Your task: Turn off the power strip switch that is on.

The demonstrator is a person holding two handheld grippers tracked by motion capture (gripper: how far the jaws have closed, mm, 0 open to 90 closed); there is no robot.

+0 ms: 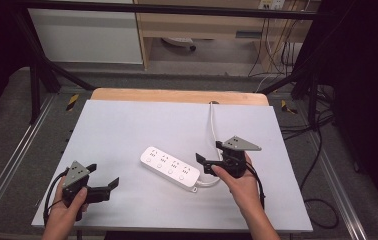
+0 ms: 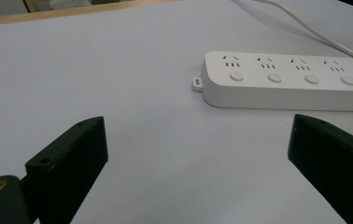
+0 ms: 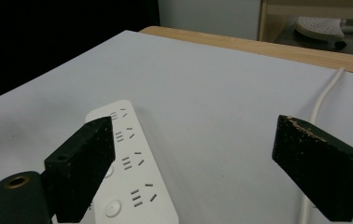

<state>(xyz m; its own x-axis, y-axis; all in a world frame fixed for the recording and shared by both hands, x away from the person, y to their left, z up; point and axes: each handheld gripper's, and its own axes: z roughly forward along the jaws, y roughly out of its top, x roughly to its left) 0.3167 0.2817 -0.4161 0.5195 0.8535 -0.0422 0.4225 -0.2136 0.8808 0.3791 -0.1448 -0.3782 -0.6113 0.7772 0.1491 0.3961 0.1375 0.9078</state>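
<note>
Mid-table, toward its near edge, the power strip (image 1: 170, 167) lies diagonally, cord end just beside the right gripper (image 1: 212, 159), whose jaws gape empty.

The power strip (image 3: 128, 177) runs off the bottom edge in the right gripper view; its cord (image 1: 212, 125) leaves over the table's far edge.

A white four-socket power strip (image 1: 170, 167) is laid flat and diagonal near the worktop's middle, its white cord (image 1: 212, 125) trailed toward the far edge.
</note>
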